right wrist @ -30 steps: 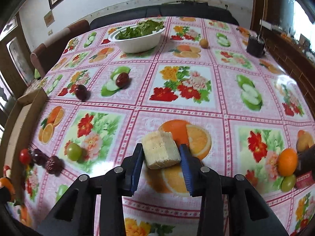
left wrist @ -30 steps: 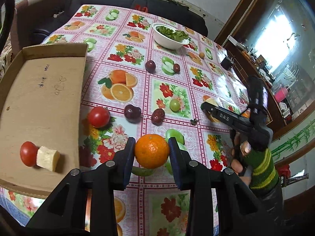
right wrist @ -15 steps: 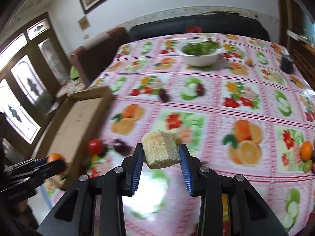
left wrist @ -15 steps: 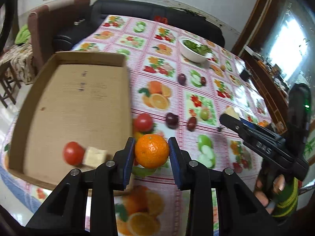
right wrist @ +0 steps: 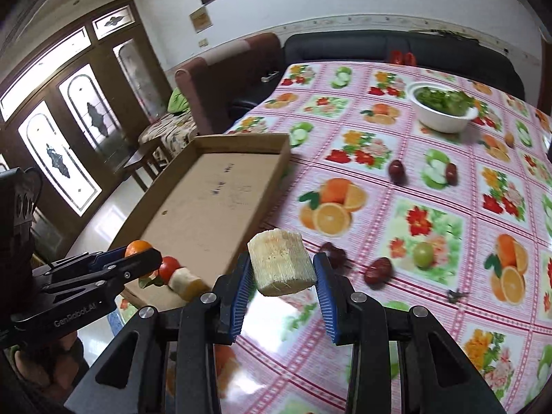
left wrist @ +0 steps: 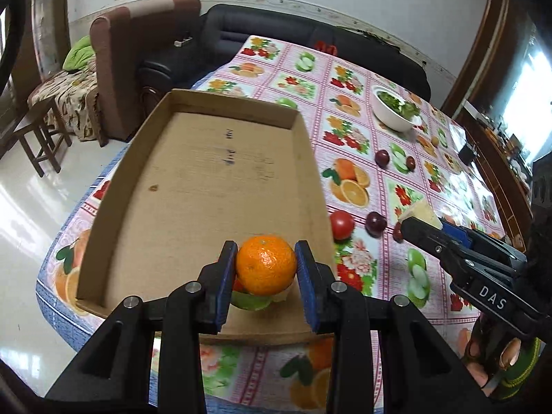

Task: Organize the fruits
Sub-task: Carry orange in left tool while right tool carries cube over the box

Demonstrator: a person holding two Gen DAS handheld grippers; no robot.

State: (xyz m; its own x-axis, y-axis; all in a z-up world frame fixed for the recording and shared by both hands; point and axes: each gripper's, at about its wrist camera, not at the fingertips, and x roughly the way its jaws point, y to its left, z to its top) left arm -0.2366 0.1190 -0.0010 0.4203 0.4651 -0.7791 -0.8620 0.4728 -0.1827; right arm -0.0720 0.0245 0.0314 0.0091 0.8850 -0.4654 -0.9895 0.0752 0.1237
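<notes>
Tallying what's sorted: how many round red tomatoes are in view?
2. One red tomato lies inside the brown cardboard tray; the other tomato sits on the flowered tablecloth beside the tray. More may be hidden.

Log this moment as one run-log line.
left gripper: shut on round orange mandarin, over brown cardboard tray | right gripper: shut on pale fibrous cane chunk, over floral tablecloth

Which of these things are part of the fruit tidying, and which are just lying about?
Part of the job:
- orange in left gripper
- pale fibrous chunk in right gripper
- cardboard tray
- tomato and dark fruits on the table

Just lying about:
- bowl of greens
- armchair
- black sofa
</notes>
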